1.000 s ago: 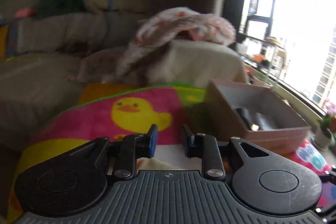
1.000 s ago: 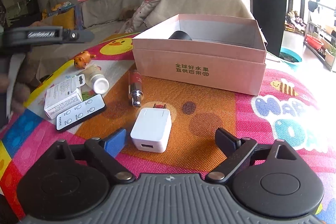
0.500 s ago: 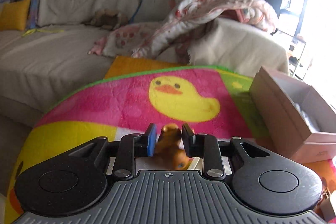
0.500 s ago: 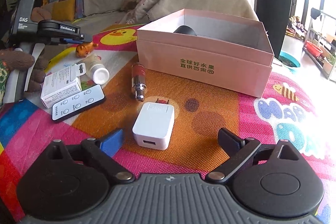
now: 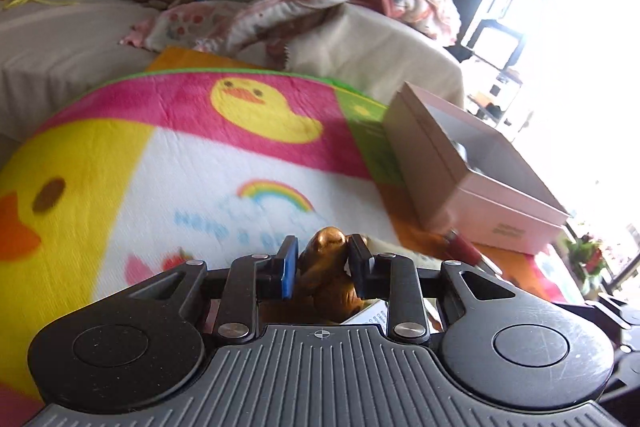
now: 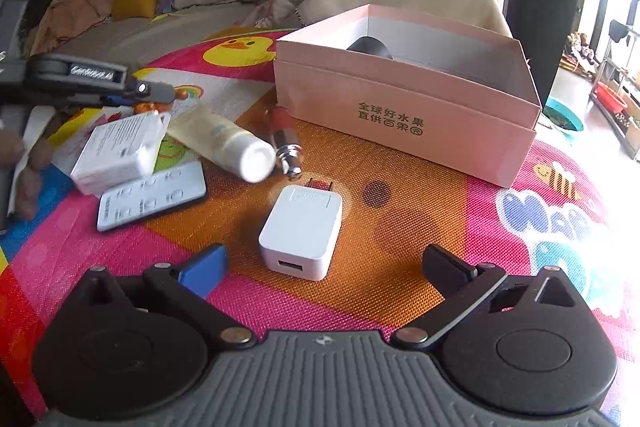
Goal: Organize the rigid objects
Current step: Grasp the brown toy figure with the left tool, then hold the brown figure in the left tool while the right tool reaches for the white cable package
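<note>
The left gripper (image 5: pixel 322 263) pinches a small orange-brown toy figurine (image 5: pixel 326 267) between its pads, above the colourful play mat (image 5: pixel 224 187). The right gripper (image 6: pixel 324 267) hangs with its jaws opening wide and gripping nothing; the white USB charger (image 6: pixel 301 231) lies on the mat just ahead, between the fingertips, before the pink box (image 6: pixel 404 115).
</note>
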A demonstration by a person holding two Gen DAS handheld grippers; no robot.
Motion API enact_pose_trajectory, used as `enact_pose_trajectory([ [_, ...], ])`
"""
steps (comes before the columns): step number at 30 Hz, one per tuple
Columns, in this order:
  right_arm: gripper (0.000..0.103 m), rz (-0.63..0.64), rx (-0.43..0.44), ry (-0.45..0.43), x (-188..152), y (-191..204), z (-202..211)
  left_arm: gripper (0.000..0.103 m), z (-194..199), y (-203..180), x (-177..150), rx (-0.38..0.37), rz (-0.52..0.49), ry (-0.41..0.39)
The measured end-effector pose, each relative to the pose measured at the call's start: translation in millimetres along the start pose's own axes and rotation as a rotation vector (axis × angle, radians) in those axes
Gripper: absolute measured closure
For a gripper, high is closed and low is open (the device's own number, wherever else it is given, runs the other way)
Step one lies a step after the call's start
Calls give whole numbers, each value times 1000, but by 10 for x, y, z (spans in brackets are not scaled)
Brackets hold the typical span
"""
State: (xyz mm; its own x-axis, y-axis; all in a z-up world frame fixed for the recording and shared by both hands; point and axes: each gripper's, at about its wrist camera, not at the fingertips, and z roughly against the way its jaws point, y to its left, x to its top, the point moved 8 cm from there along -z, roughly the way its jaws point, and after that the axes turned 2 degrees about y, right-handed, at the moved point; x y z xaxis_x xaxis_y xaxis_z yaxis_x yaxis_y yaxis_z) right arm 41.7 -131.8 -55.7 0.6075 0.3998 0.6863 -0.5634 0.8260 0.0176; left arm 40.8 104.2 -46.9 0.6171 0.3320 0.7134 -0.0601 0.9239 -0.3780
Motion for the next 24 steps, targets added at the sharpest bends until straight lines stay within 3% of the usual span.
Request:
enact_pose_trajectory([
  [4,1,-8,4,-8,2,-5,22,72,131,-125,-192,-33,-8,4],
  [7,16,-16,-19,-35,41,-13,70,72,211,-163,-291,-61,-7,15],
  [13,25,2,-67,-111,272,32,161,71,260,-160,-387,-134,40,14],
  [16,27,43,60,-121,306,232,284,69,254,-120,-392,-155,75,16],
  [19,27,116,214,-50,193,526,309,70,250,-88,-383,-171,105,14],
  [24,27,176,318,-1,58,871,285,80,427,-58,-232,-157,81,-54],
])
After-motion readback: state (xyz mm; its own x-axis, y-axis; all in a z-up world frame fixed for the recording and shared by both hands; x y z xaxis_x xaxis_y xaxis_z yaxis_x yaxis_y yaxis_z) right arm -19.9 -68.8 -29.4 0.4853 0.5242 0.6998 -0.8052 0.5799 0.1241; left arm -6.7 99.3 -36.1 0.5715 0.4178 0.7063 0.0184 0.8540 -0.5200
